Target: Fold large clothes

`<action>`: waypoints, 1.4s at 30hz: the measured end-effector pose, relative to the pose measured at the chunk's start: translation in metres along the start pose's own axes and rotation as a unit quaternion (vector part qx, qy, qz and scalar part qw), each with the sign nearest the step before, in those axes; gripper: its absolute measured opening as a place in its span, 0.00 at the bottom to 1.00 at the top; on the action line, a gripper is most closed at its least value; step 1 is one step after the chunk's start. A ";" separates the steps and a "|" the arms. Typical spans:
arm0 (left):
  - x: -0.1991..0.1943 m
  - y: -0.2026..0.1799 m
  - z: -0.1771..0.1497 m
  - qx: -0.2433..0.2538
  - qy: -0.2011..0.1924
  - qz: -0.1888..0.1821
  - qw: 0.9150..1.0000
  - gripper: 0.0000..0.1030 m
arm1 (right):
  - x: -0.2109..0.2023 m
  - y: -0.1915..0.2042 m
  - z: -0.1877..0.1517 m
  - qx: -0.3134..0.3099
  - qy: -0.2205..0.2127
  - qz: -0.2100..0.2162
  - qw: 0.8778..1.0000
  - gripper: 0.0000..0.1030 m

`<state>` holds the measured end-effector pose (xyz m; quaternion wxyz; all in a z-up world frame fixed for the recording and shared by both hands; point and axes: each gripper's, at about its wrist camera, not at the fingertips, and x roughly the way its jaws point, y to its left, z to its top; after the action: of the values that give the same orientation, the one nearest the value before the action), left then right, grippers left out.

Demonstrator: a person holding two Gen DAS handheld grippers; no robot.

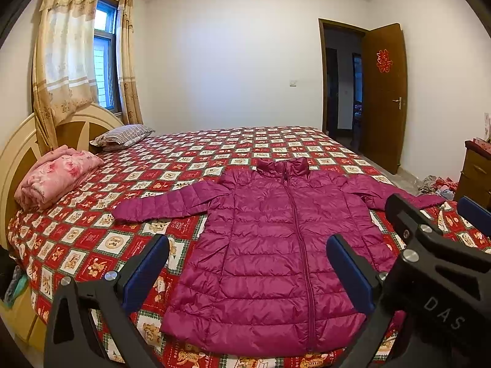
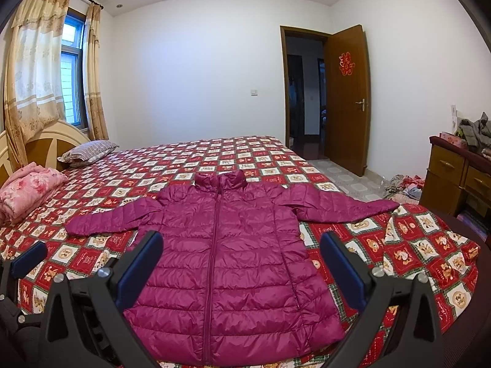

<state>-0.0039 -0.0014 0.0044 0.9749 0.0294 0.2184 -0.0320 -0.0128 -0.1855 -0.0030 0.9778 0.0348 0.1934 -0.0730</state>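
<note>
A magenta quilted puffer jacket (image 1: 270, 245) lies flat and zipped on the bed (image 1: 214, 147), front up, collar at the far end, both sleeves spread out sideways. It also shows in the right wrist view (image 2: 227, 260). My left gripper (image 1: 247, 268) is open and empty, held above the jacket's hem. My right gripper (image 2: 241, 265) is open and empty too, above the lower part of the jacket. The right gripper shows at the right in the left wrist view (image 1: 435, 214). One finger (image 2: 29, 257) of the left gripper shows at the left edge of the right wrist view.
The bed has a red checked cover. A folded pink blanket (image 1: 55, 181) and a striped pillow (image 1: 122, 135) lie by the headboard at the left. A wooden dresser (image 2: 454, 174), clothes on the floor (image 2: 405, 187) and an open door (image 2: 343, 98) are at the right.
</note>
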 end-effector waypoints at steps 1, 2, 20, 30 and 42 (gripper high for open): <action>0.000 0.000 0.000 0.000 0.000 0.000 1.000 0.99 | 0.000 0.000 0.000 0.000 0.000 0.001 1.000 1.00; 0.000 0.000 0.000 0.000 0.000 0.000 1.000 0.99 | 0.000 0.000 0.000 0.001 -0.001 0.001 1.000 1.00; 0.000 0.000 -0.001 0.000 -0.001 0.000 1.000 0.99 | 0.000 0.001 0.000 0.000 0.001 0.001 1.000 1.00; -0.001 0.000 -0.001 0.000 0.000 0.001 1.000 0.99 | 0.001 0.000 0.000 0.000 0.001 0.001 1.000 1.00; 0.002 0.001 -0.002 -0.002 0.007 0.008 1.000 0.99 | 0.000 0.001 -0.001 0.003 0.002 0.001 1.000 1.00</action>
<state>-0.0031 -0.0005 0.0021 0.9737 0.0295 0.2248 -0.0236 -0.0127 -0.1846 -0.0035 0.9774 0.0378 0.1947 -0.0730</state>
